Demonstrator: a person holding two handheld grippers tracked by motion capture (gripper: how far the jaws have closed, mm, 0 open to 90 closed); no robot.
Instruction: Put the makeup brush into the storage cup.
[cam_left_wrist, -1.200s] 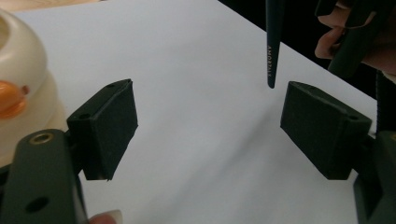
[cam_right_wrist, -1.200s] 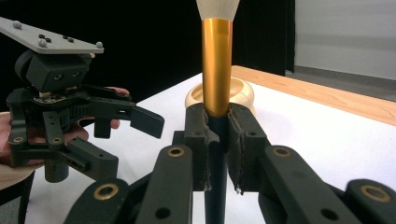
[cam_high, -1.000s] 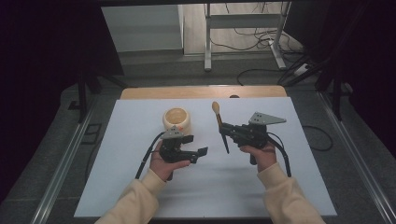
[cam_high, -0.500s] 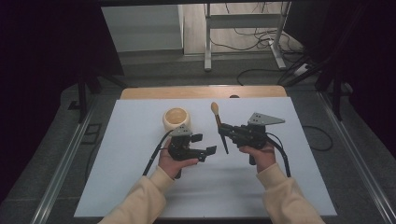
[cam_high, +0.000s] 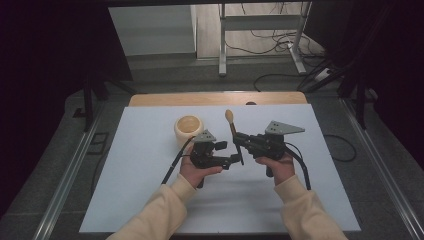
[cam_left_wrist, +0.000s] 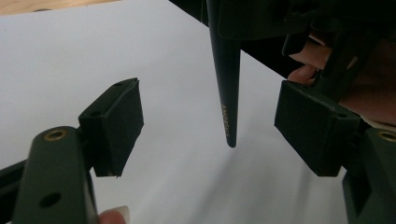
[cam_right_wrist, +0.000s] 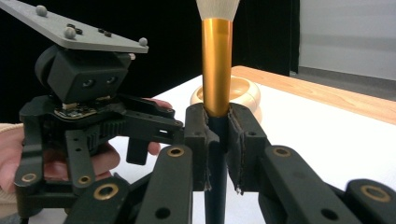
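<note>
1. The right claw (cam_right_wrist: 217, 140) is clenched on the black-handled makeup brush with a gold ferrule (cam_right_wrist: 216, 70), held upright at the centre of the frame above the white desk (cam_high: 140, 165).
2. The left claw (cam_left_wrist: 210, 135) is released, its jaws either side of the handle's tapered tip (cam_left_wrist: 229, 126), not touching.
3. Centre the tip between the pads, close gently, and only then loosen the right claw.
4. Keep away from the round cream bowl (cam_high: 189, 129) at centre left.

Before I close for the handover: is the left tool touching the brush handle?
Apart. The left gripper view shows the brush handle hanging between the left tool's open jaws, white table visible either side.
</note>
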